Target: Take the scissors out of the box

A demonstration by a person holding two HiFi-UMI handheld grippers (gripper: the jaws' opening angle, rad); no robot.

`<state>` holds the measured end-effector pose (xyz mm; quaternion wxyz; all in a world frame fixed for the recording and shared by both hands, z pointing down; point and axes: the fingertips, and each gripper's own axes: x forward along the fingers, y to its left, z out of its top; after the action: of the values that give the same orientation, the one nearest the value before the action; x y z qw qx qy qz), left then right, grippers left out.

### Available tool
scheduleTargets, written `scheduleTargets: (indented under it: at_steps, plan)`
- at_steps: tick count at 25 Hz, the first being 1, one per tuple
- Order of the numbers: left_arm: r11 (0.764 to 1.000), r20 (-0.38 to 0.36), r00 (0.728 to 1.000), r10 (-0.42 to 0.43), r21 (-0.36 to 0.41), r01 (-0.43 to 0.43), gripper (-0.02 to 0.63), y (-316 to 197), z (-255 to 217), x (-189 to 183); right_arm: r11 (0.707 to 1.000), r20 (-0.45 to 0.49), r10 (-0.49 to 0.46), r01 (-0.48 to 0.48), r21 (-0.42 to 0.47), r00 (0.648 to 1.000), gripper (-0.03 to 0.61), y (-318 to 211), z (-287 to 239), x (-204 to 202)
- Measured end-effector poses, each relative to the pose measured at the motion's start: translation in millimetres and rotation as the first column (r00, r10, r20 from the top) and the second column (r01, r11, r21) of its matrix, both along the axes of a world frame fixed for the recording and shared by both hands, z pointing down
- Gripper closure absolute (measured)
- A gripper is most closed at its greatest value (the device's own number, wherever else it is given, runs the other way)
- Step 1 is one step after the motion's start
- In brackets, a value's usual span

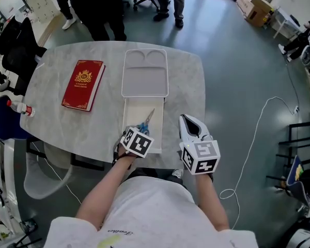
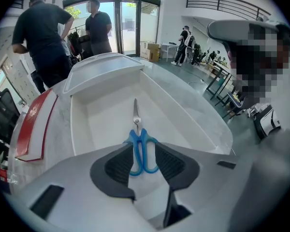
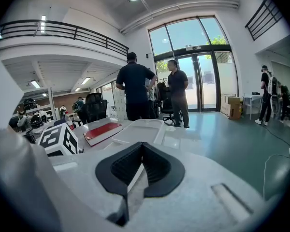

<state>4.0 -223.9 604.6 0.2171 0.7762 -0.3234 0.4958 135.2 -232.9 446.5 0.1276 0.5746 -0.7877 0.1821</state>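
A white box [image 1: 136, 109] lies open on the grey table [image 1: 188, 81], its lid [image 1: 144, 74] folded back on the far side. Inside it lie scissors [image 1: 145, 123] with blue handles, blades pointing away from me. My left gripper [image 1: 141, 132] hangs over the box's near end, pointing steeply down. In the left gripper view it stands open [image 2: 144, 156], with the blue handles of the scissors [image 2: 138, 140] showing between the two pads, untouched. My right gripper [image 1: 185, 119] rests to the right of the box with its tips together [image 3: 141, 147] and nothing held.
A red book [image 1: 83, 84] lies on the table left of the box. A small bottle [image 1: 21, 107] sits at the table's left edge. Office chairs [image 1: 15, 50] stand to the left, and people stand beyond the far edge [image 1: 101, 9]. A white cable [image 1: 258, 128] trails on the floor at right.
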Motion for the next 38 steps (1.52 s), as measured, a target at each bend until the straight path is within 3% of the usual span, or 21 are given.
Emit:
scheduleTargets:
  at_steps: [7,14,20,25,38]
  plan:
    - [0.999,0.066,0.997,-0.045,-0.025,0.046,0.494,-4,8,2,0.997,0.013,-0.073,0.073,-0.010,0.997,0.574,-3,4,15]
    - [0.999,0.162,0.986,-0.035,-0.027,0.040,0.494,-9,17,-3,0.992,0.014,-0.128,0.128,-0.013,0.992,0.574,-2,5,22]
    - [0.998,0.162,0.986,-0.048,-0.036,0.055,0.499,-10,19,-4,0.989,0.015,-0.144,0.144,-0.012,0.989,0.574,-4,6,26]
    - [0.992,0.118,0.989,-0.093,-0.072,0.102,0.523,-9,19,-3,0.987,0.016,-0.158,0.158,-0.012,0.987,0.574,-3,6,26]
    - [0.991,0.099,0.989,-0.114,-0.056,0.120,0.531,-9,18,-5,0.986,0.018,-0.164,0.164,-0.011,0.986,0.574,1,7,29]
